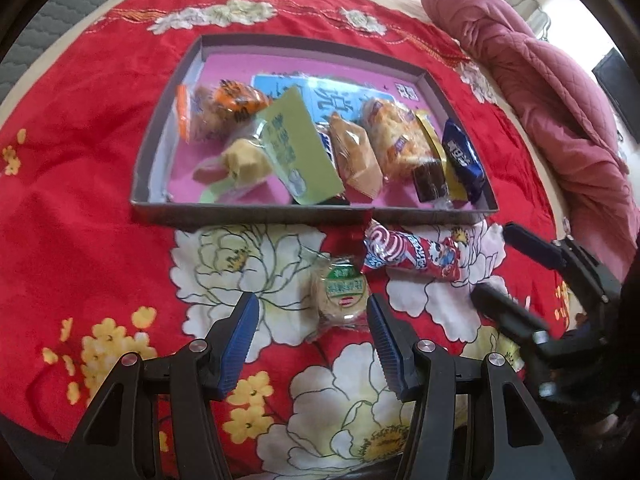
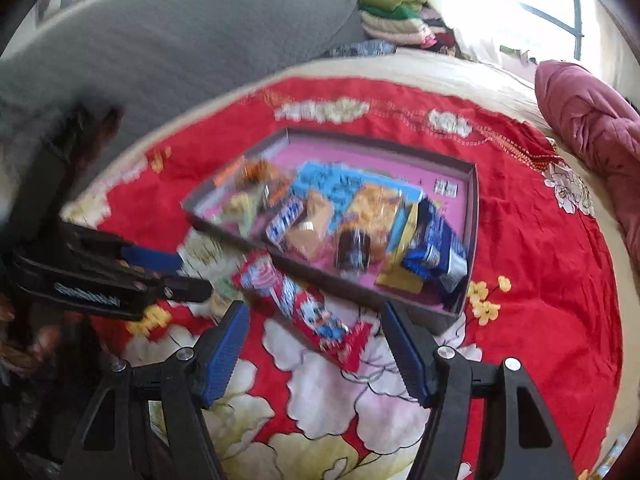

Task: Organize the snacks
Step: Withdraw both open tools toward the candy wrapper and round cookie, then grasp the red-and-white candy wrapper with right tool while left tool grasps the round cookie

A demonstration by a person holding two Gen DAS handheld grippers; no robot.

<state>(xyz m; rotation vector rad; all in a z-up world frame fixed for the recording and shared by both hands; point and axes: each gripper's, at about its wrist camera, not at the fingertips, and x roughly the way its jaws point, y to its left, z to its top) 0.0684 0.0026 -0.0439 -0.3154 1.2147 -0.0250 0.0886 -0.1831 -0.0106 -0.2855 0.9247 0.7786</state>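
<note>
A shallow grey box (image 1: 240,213) with a pink floor holds several wrapped snacks. In front of it on the red cloth lie a round cake in a green-labelled wrapper (image 1: 340,296) and a long red snack packet (image 1: 412,254). My left gripper (image 1: 312,304) is open just above the cloth, and the round cake sits at its right fingertip without being pressed. My right gripper (image 2: 316,312) is open, with the red packet (image 2: 304,308) lying between its fingertips, not gripped. This view is blurred. Each gripper also shows in the other's view: the right gripper (image 1: 491,261) and the left gripper (image 2: 194,276).
A red floral cloth (image 1: 80,160) covers the bed. A bunched pink quilt (image 1: 540,80) lies along the right side. A grey padded cushion (image 2: 180,40) stands behind the bed, with folded clothes (image 2: 396,20) stacked near the window. The box (image 2: 474,208) is close ahead.
</note>
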